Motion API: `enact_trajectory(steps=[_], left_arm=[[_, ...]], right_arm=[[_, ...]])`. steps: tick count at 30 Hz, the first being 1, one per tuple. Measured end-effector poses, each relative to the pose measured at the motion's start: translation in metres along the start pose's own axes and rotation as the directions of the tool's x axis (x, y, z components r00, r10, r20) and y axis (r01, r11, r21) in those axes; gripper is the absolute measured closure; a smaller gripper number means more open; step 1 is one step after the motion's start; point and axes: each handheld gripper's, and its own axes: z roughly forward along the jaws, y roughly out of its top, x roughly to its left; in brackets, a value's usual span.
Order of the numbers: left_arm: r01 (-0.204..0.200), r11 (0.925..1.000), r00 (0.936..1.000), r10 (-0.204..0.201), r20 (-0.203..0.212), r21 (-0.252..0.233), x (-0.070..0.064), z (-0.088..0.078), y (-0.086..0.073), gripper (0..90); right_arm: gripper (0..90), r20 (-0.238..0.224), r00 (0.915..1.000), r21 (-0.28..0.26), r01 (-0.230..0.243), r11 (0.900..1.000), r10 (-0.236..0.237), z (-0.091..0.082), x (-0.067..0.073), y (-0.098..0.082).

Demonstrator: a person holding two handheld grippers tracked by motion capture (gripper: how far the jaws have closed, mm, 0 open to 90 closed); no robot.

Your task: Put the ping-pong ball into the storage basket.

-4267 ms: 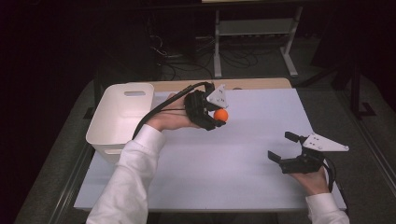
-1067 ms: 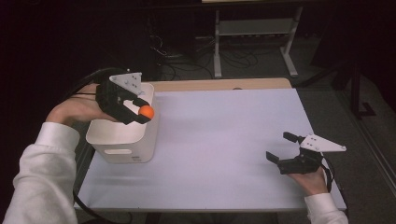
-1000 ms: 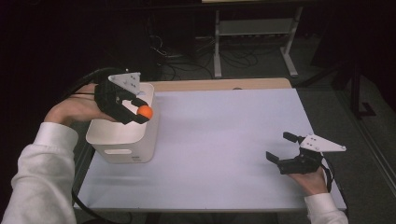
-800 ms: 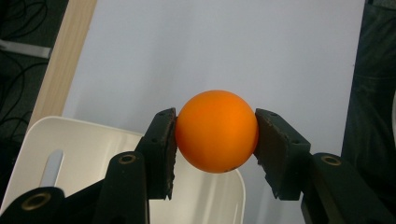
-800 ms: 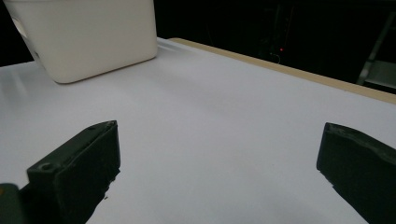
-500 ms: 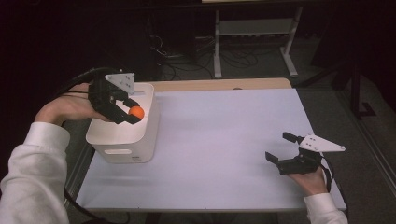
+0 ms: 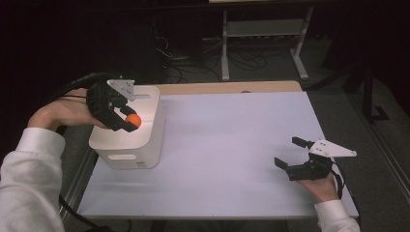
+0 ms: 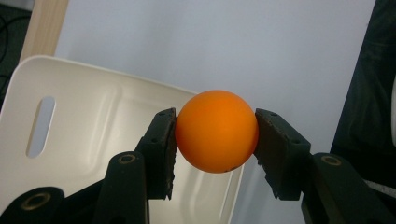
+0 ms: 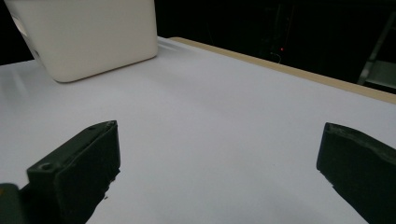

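My left gripper [image 7: 128,119] is shut on an orange ball [image 7: 134,120] and holds it over the open top of a white bin [image 7: 126,150] at the table's left side. In the left gripper view the orange ball [image 8: 216,131] sits pressed between both black pads [image 8: 161,151], with the white bin's inside [image 8: 79,135] below. My right gripper [image 7: 292,153] rests low over the white table near the front right, jaws wide apart with nothing between them. In the right gripper view, my right gripper [image 9: 219,168] faces bare table, with the white bin [image 9: 88,37] far off.
The white table top [image 7: 232,140] has a wooden strip [image 7: 232,87] along its far edge. Beyond it stand a metal shelf frame [image 7: 263,34] and loose cables on a dark floor. A black cable [image 7: 72,89] trails from the left gripper.
My left gripper has carried the ball from above the table's middle to the left and now holds it over the bin, a little further in than a second ago. The right gripper has stayed put.
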Motion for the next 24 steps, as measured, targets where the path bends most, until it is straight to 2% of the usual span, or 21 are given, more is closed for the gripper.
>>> enact_trajectory(steps=[9,12,18,24], left_arm=[[0.001,0.9993,1.0000,-0.001,0.001,0.039,-0.002,0.002,-0.004,50.4],[-0.001,0.9975,0.9999,0.002,-0.013,0.070,-0.001,0.006,-0.006,50.3],[0.003,0.9983,0.9999,-0.002,-0.016,0.058,-0.001,0.010,-0.010,50.3],[0.007,0.9977,0.9998,-0.006,-0.019,0.067,-0.001,0.020,-0.013,50.2]], right_arm=[[0.0,-0.001,1.0000,0.003,-0.003,1.000,0.003,0.000,0.001,0.000],[0.0,0.001,1.0000,-0.001,0.005,1.000,-0.005,0.000,0.000,0.000],[0.0,0.001,1.0000,0.002,0.005,1.000,-0.005,0.000,0.000,0.000],[0.0,0.005,1.0000,0.009,0.005,1.000,-0.005,0.000,0.000,0.000]])
